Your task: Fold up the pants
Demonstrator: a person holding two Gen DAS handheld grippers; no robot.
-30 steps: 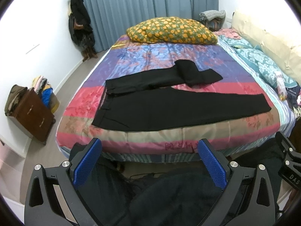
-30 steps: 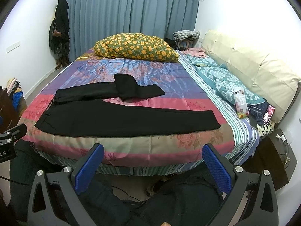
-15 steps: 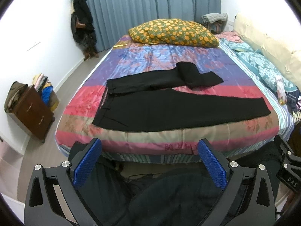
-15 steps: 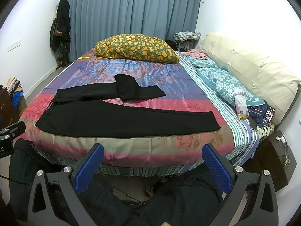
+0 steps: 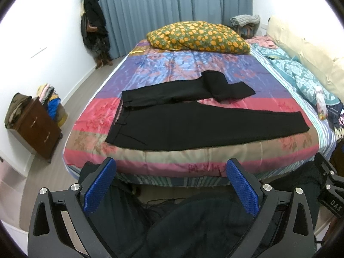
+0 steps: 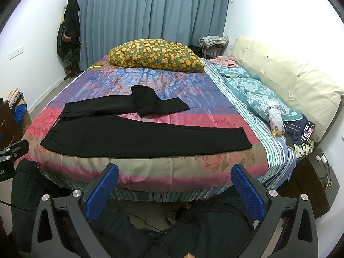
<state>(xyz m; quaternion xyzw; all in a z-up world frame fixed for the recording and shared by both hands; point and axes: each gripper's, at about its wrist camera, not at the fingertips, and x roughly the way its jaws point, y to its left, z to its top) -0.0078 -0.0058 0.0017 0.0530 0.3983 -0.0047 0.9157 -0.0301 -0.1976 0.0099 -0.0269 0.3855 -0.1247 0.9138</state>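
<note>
Both tools — left (image 5: 171,185) and right (image 6: 174,188) — hung spread wide and empty short of the bed (image 6: 150,172), raised slightly since a second before. The pants (image 5: 193,124) lay unmoved on it — far leg bent.

Matt black cloth pants (image 5: 193,124) on a glossy satin quilt (image 5: 172,68); dark wooden cabinet (image 5: 38,126).

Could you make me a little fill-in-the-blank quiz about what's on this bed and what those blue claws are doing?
1. The pants on the bed are ____ in colour.
2. Both the left gripper and the right gripper are ____, holding nothing.
3. The far leg of the pants is ____ back over itself.
4. The orange-flowered pillow lies ____ the pants.

Missing words: black; open; folded; beyond
</note>
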